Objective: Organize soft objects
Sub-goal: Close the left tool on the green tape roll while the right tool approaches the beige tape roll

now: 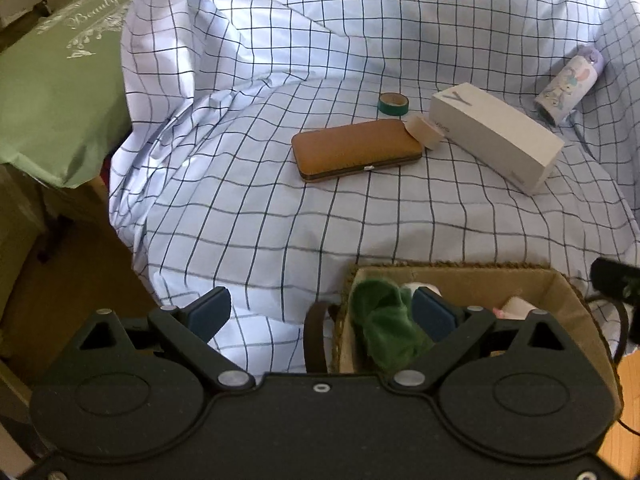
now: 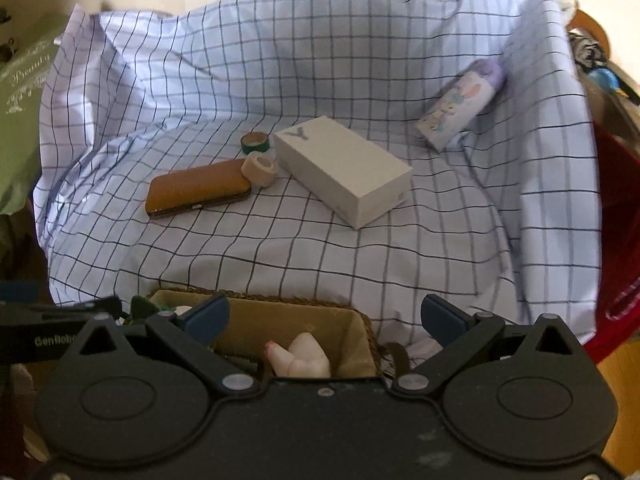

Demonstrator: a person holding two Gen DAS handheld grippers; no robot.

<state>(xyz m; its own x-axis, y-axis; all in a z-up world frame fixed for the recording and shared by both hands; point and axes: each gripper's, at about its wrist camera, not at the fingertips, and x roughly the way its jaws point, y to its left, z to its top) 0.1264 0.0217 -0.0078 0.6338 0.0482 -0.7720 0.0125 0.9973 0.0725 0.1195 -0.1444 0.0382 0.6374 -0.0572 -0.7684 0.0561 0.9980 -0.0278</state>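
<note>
both wrist views look forward and slightly down across the checked blue-and-white cloth (image 1: 360,220), from close above the woven lined basket (image 1: 568,292) at the near edge. the left view sits further left. both share the flat tan case (image 2: 198,188) and white rectangular box (image 2: 344,168).

A: What covers the surface?
B: A pale blue cloth (image 2: 280,248) with a dark grid of lines.

A: And on it?
B: A tan-brown case (image 2: 198,190), a green tape roll (image 2: 255,142), a beige roll (image 2: 259,168), a white box (image 2: 344,168), and far right a lilac bottle (image 2: 464,104) with pastel cartoon print.

A: Near side?
B: A brown woven basket (image 1: 472,276) holding a green soft toy (image 1: 384,320) and a whitish-pink one (image 2: 300,356).
</note>
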